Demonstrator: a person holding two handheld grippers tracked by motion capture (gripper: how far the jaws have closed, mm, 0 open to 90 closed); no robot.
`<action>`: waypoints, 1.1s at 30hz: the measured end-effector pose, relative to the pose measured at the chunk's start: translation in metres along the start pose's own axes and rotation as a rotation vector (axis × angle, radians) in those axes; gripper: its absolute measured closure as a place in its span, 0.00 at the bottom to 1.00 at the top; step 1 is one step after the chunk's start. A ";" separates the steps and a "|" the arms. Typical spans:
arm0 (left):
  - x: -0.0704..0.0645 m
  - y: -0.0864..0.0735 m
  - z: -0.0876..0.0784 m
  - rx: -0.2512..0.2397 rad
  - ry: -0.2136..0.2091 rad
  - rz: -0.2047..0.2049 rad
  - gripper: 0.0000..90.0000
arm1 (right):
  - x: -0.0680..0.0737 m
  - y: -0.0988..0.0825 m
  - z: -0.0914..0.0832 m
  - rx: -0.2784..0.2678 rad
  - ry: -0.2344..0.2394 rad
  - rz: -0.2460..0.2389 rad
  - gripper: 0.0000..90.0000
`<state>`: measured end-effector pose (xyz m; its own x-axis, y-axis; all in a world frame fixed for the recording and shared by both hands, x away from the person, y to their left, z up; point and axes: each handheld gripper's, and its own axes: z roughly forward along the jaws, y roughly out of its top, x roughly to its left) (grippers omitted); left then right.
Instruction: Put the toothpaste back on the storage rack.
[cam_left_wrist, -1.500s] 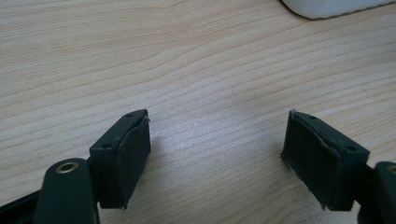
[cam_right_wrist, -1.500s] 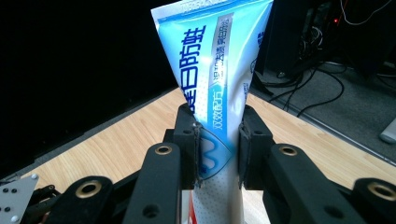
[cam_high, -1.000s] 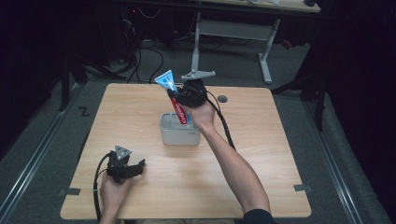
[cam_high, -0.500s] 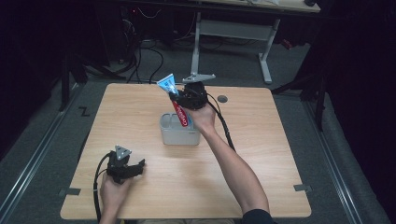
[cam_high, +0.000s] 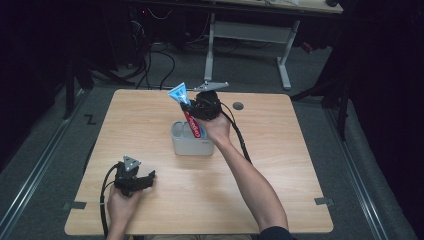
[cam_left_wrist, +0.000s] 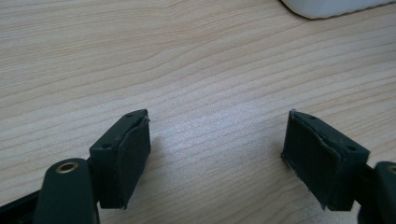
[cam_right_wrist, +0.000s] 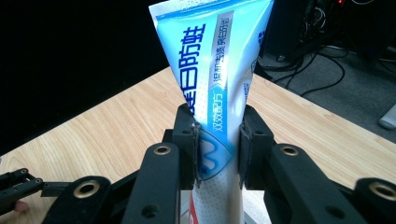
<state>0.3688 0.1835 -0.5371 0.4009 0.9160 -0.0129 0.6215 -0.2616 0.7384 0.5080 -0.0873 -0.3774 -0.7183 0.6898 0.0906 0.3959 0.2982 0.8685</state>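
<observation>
Lower left of the high view, my left gripper (cam_high: 134, 180) rests on the desk (cam_high: 280, 165), fingers (cam_left_wrist: 125, 156) spread wide with nothing but bare wood between them. Moving right to the centre, the grey holder (cam_high: 192, 144) stands on the desk, and the toothpaste tube (cam_high: 186, 112) rises tilted out of it, flat blue end up and to the left. Just right of that, my right gripper (cam_high: 192, 106) has its fingers (cam_right_wrist: 187, 144) clamped tight on the tube's blue upper half.
</observation>
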 end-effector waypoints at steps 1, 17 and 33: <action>0.000 0.000 0.000 0.000 0.000 0.001 0.26 | -0.001 0.000 0.000 0.002 0.000 0.002 0.81; 0.000 0.000 0.000 0.000 0.001 0.000 0.26 | -0.005 -0.013 0.004 0.038 0.006 0.004 0.80; 0.000 0.000 0.000 0.001 0.003 0.001 0.26 | -0.006 -0.029 0.006 0.094 0.011 0.003 0.80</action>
<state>0.3693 0.1830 -0.5370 0.3993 0.9168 -0.0104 0.6217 -0.2624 0.7380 0.5045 -0.0959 -0.4059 -0.7229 0.6837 0.0993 0.4502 0.3572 0.8184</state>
